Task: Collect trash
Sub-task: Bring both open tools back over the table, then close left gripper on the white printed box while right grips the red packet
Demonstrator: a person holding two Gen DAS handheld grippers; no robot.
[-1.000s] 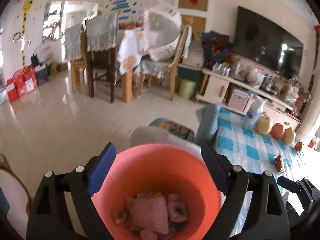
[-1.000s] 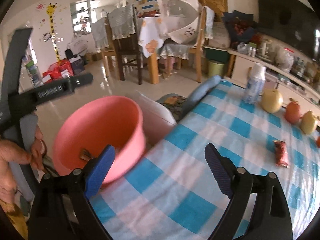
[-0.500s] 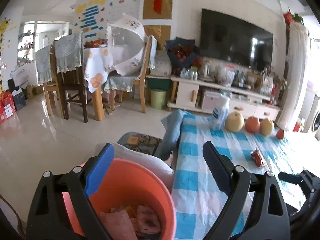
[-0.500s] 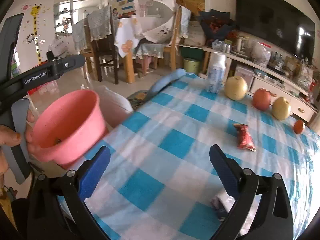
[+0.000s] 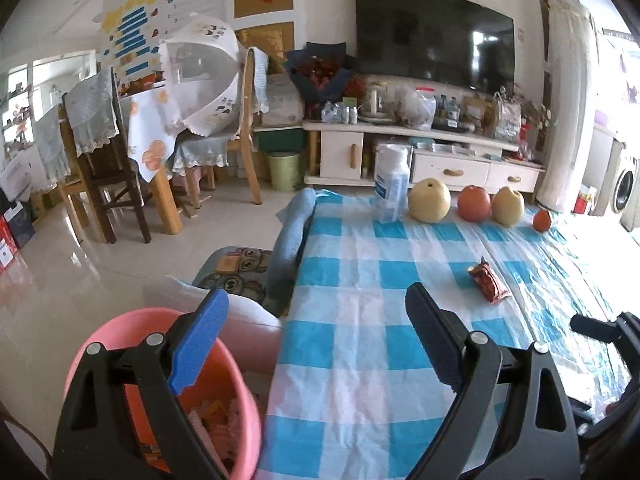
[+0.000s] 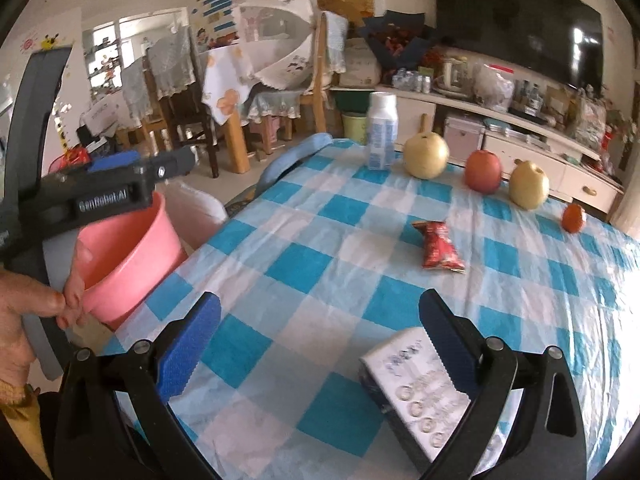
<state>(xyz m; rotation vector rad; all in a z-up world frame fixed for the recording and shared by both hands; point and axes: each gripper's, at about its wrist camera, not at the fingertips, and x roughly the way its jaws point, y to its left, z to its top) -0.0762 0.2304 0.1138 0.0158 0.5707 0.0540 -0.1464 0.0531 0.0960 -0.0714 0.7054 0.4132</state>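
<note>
**Both grippers open above the checked bench**

The left gripper (image 5: pixel 316 344) has its fingers spread wide and grips nothing. A pink bucket (image 5: pixel 124 330) with scraps inside sits below its left finger, beside the bench (image 5: pixel 360 280) edge; in the right wrist view a hand (image 6: pixel 24 312) touches the bucket wall. The right gripper (image 6: pixel 320 344) is also spread and empty. A red snack wrapper (image 6: pixel 438 246) lies flat mid-bench, well apart from both grippers. A white box (image 6: pixel 416 388) lies just beside the right finger. A bottle (image 6: pixel 382 136) and fruit (image 6: pixel 425 155) stand along the far edge.
</note>
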